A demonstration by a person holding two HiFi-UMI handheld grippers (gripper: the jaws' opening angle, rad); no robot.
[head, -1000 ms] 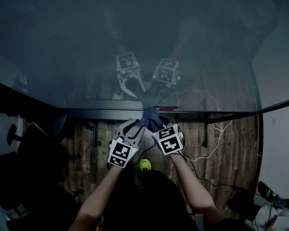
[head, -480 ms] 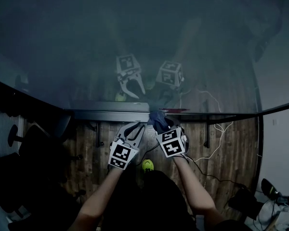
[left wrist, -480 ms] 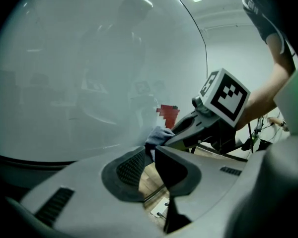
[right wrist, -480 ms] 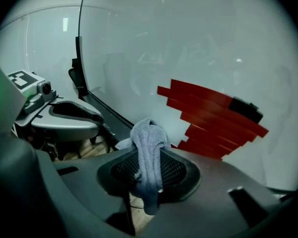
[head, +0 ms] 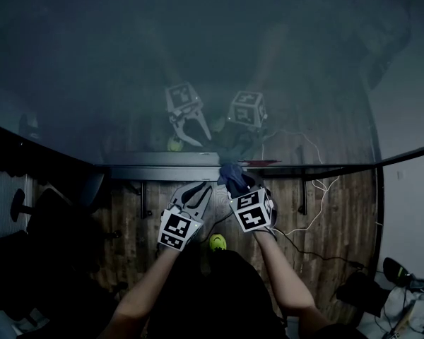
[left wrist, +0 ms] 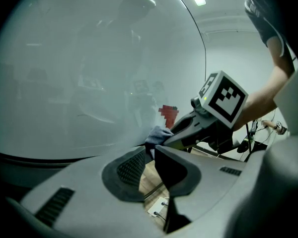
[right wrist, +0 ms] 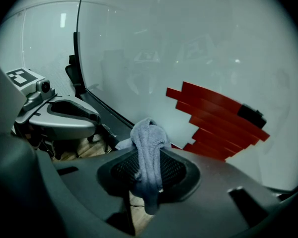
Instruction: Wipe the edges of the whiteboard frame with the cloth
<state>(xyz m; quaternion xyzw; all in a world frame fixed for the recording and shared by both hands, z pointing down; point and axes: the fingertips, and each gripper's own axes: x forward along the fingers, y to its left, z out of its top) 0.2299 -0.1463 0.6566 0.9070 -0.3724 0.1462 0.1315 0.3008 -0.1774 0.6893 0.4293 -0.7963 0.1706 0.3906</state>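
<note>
A dim room with a plank floor [head: 325, 210]. The glossy whiteboard [head: 198, 62] mirrors both grippers above its lower frame edge [head: 162, 169]. Compared with a second ago, the left gripper [left wrist: 150, 157] sits much where it was, but its jaws have just been closing to a narrow gap with only floor showing through. The right gripper [head: 239, 186] pinches the cloth [right wrist: 148, 148], a crumpled blue-grey rag bunched above the pads and hanging below them. The cloth lies at the frame edge, possibly touching the left tips.
</note>
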